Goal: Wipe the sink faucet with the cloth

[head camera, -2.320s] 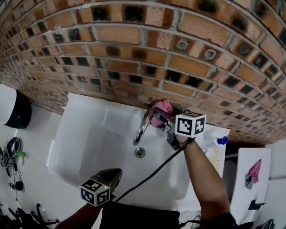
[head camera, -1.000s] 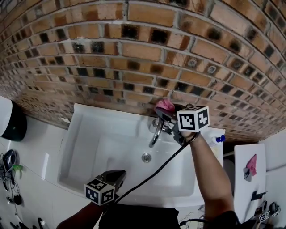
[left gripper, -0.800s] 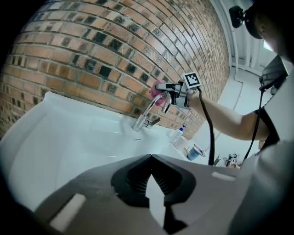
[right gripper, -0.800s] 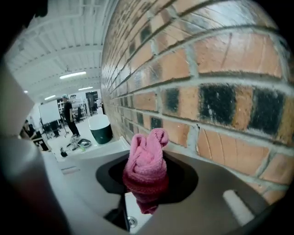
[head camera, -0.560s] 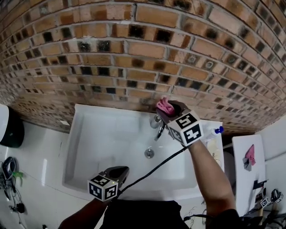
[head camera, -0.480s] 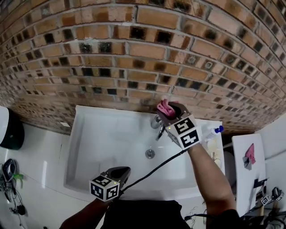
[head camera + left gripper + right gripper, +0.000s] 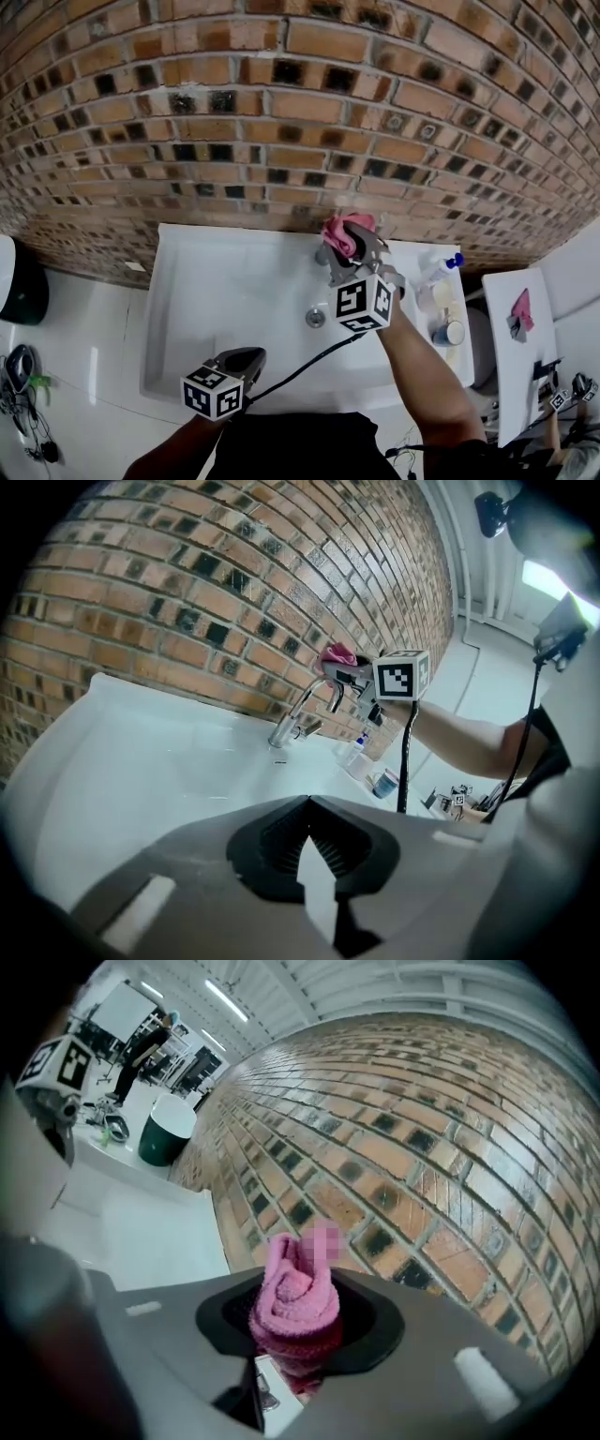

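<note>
Squeezed tight between the fingers (image 7: 370, 1321) of the right gripper (image 7: 298, 1340): a fluffy pink cloth (image 7: 292, 1293), bunched into a roll and poking out past the tips. Held up over the top of the shiny metal faucet (image 7: 298, 714), at the back of the white sink (image 7: 216, 281), close to the red-brown brick wall (image 7: 281, 112). Touching the faucet or not: hard to tell. Down by the sink's front edge, the left gripper (image 7: 246, 358), fingers pressed together, nothing between them.
</note>
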Demonstrator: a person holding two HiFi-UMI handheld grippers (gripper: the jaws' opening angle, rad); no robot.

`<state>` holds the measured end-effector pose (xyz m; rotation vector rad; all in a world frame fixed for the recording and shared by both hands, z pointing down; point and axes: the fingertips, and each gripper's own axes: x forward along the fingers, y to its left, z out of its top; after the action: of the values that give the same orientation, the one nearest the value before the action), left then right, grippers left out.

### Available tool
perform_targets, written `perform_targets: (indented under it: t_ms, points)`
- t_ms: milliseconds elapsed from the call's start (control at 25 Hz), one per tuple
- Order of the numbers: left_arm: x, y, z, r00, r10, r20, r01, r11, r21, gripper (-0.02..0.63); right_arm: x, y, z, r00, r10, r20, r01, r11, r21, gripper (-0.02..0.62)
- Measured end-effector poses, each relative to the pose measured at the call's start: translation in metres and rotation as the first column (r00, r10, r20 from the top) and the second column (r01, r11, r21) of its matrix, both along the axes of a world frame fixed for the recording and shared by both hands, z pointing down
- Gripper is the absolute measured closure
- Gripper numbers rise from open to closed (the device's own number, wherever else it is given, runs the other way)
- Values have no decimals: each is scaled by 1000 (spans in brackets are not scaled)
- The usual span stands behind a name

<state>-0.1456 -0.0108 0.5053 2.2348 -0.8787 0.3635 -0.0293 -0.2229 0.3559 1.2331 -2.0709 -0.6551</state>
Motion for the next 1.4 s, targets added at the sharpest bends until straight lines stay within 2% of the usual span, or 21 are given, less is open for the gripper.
perform_targets:
  t_ms: [280,520,800,960,1280,1400]
  points:
    - [-16,4,-1,1000,-16,5,16,1000,3,601,-4,23,1,998,57,-36,-51,990,135,456]
    - [-24,9,0,1000,9,7,-9,1000,3,601,-5,41,7,994,101,-50,-91,979,181,446]
    - [-42,17,1,999,37,26,-37,999,4,601,-6,63,17,991,132,14,-132,976,175,446]
    - [-48,23,9,998,55,34,-54,998,-9,601,-8,75,28,988,156,5,-154,975,162,449]
    - [-42,33,18,994,97,45,-97,995,1,601,-10,88,52,984,179,16,-180,981,72,449]
    - [-39,34,15,995,93,34,-94,996,11,601,-11,92,64,986,167,-9,-166,986,30,449]
